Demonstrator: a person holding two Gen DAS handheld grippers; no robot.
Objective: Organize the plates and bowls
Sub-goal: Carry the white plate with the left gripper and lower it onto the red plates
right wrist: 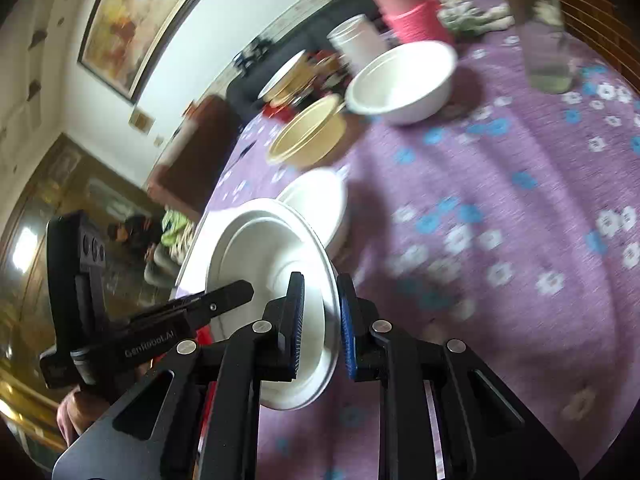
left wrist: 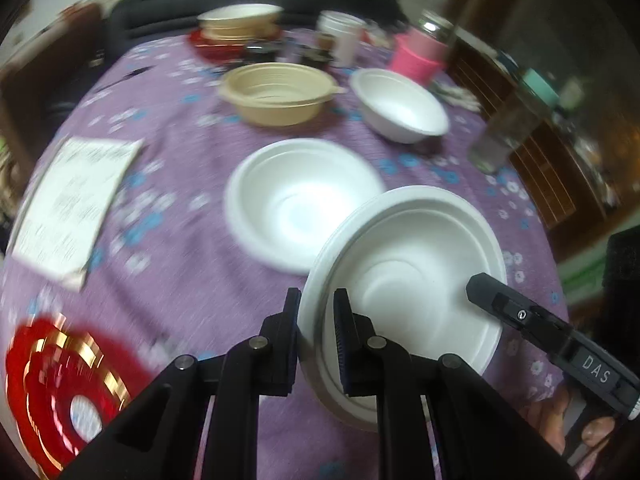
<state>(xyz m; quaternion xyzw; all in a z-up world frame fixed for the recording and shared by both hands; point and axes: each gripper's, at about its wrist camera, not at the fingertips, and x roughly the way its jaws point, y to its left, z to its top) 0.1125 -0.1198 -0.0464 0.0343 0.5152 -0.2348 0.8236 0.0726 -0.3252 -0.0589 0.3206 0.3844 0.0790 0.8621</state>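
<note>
Both grippers hold the rim of one white plate (left wrist: 408, 280), tilted above the purple tablecloth. My left gripper (left wrist: 318, 304) is shut on its near-left rim. My right gripper (right wrist: 320, 292) is shut on its opposite rim; its finger (left wrist: 504, 304) shows over the plate in the left wrist view. The plate also shows in the right wrist view (right wrist: 256, 256). A second white plate (left wrist: 300, 200) lies flat just beyond. A beige bowl (left wrist: 280, 92) and a white bowl (left wrist: 400, 104) stand farther back. A red-and-gold plate (left wrist: 60, 392) lies at the near left.
A stack of beige bowls on a red plate (left wrist: 236, 28), white cups (left wrist: 344, 36), pink cups (left wrist: 420, 52) and a glass bottle (left wrist: 504, 132) stand at the back and right. A printed paper (left wrist: 76, 200) lies at the left.
</note>
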